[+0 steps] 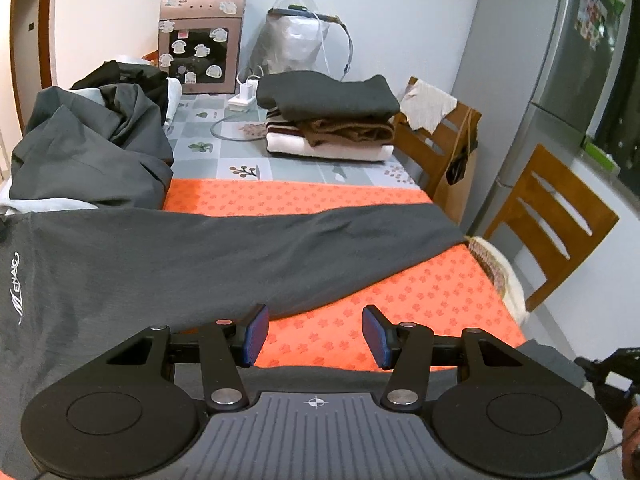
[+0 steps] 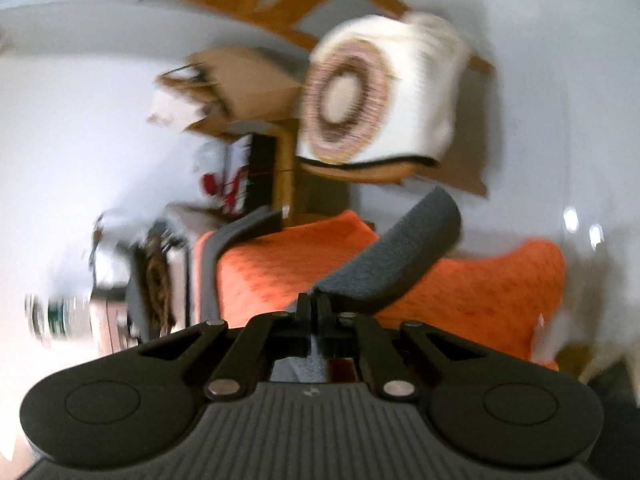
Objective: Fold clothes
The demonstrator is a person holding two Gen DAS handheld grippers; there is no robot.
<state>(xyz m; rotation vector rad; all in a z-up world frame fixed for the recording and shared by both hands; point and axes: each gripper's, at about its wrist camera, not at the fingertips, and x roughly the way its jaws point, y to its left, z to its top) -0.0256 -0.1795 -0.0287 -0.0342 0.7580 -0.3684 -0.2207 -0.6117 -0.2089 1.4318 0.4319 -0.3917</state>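
Dark grey trousers (image 1: 208,256) with a white logo lie spread across the orange mat (image 1: 420,304), one leg reaching to the right edge. My left gripper (image 1: 316,336) hovers open over the mat just in front of that leg, its blue pads (image 1: 256,334) holding nothing. In the blurred right wrist view, my right gripper (image 2: 313,308) is shut on the grey trouser cloth (image 2: 396,260), which rises in a fold above the orange mat (image 2: 272,264). The right gripper's body (image 1: 612,380) shows at the lower right of the left wrist view.
A stack of folded clothes (image 1: 328,116) sits at the back of the table. An unfolded dark pile (image 1: 92,144) lies at the back left. Wooden chairs (image 1: 552,224) stand along the right side, one with a cushion (image 2: 376,92). A pink cabinet (image 1: 200,44) and a fridge (image 1: 576,60) stand behind.
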